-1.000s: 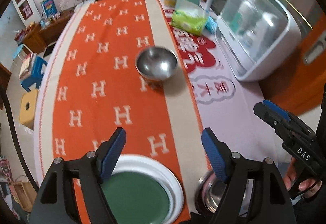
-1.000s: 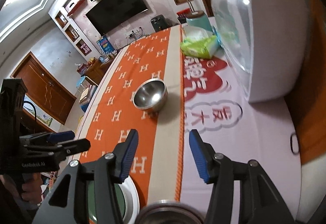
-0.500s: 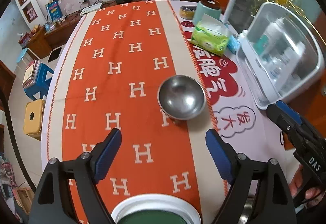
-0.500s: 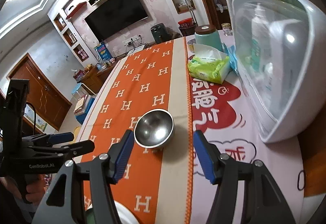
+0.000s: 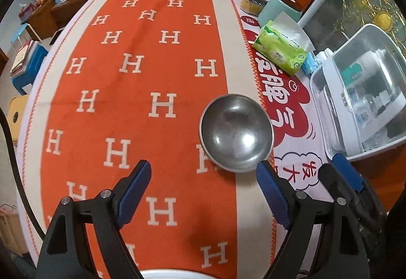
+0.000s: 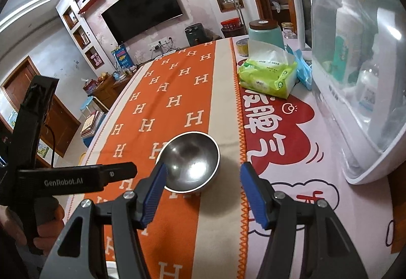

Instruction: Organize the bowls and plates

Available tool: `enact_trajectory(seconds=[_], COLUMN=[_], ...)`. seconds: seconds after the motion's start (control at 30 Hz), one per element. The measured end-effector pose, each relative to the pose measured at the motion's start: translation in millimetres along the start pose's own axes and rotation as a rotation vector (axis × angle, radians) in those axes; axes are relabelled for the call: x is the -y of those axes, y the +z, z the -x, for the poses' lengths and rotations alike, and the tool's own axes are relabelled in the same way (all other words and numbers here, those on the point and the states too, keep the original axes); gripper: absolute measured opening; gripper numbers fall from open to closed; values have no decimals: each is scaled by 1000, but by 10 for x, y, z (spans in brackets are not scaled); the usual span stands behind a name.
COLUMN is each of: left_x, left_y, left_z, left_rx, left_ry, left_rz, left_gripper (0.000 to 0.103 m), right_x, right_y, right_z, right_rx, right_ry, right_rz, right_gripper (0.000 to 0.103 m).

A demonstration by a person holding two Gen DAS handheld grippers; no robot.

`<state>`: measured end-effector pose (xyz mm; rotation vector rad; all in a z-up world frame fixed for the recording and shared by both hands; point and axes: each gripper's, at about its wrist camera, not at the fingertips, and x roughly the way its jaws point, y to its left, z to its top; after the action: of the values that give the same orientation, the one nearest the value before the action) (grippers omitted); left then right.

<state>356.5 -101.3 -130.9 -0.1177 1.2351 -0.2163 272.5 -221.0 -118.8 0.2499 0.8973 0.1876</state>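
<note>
A steel bowl (image 5: 236,132) stands upright on the orange H-patterned cloth (image 5: 142,81), near the cloth's right border. It also shows in the right wrist view (image 6: 190,162). My left gripper (image 5: 203,178) is open and empty, just short of the bowl and a little left of it. My right gripper (image 6: 203,181) is open and empty, just short of the bowl, with its left fingertip (image 6: 157,178) in front of the bowl's near left rim. The white rim of a plate (image 5: 167,274) peeks in at the bottom edge of the left wrist view.
A white cabinet with a clear lid (image 5: 360,99) stands along the table's right side. A green tissue pack (image 5: 279,50), a teal canister (image 6: 265,34) and a small tin (image 5: 253,3) sit at the far right. The right gripper shows in the left wrist view (image 5: 342,177).
Both grippers have moved forward toward the steel bowl, which looms larger now. The green plate and the second steel bowl near the front edge have dropped out of view.
</note>
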Motion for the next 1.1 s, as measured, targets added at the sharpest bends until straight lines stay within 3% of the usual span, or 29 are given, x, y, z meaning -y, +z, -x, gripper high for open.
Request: enact_trajectory(seconds=[0.27, 0.5, 0.63, 0.77, 0.87, 0.93, 1.1], left_x=[52, 65, 39, -2, 10, 16, 5], left_y=[34, 15, 15, -10, -46, -70, -137], left_z=[-316, -522, -683, -806, -846, -877, -916], left_rx=[47, 95, 62, 36, 37, 35, 17], left_ry=[-27, 2, -4, -17, -2, 21, -3], left_rz=[-28, -21, -8, 22, 14, 12, 27], left_gripper=[84, 84, 84, 83, 78, 71, 52], right_x=[85, 143, 160, 178, 197, 211, 203], right_y=[-136, -209, -245, -265, -290, -302, -321], right_z=[-346, -550, -650, -730, -781, -810, -835], right_rx=[-17, -31, -48, -65, -80, -91, -103], right_ry=[15, 33, 44, 44, 43, 49, 61], right_rz=[-46, -53, -53, -60, -70, -80, -87], right_gripper=[60, 60, 60, 50, 46, 44, 36])
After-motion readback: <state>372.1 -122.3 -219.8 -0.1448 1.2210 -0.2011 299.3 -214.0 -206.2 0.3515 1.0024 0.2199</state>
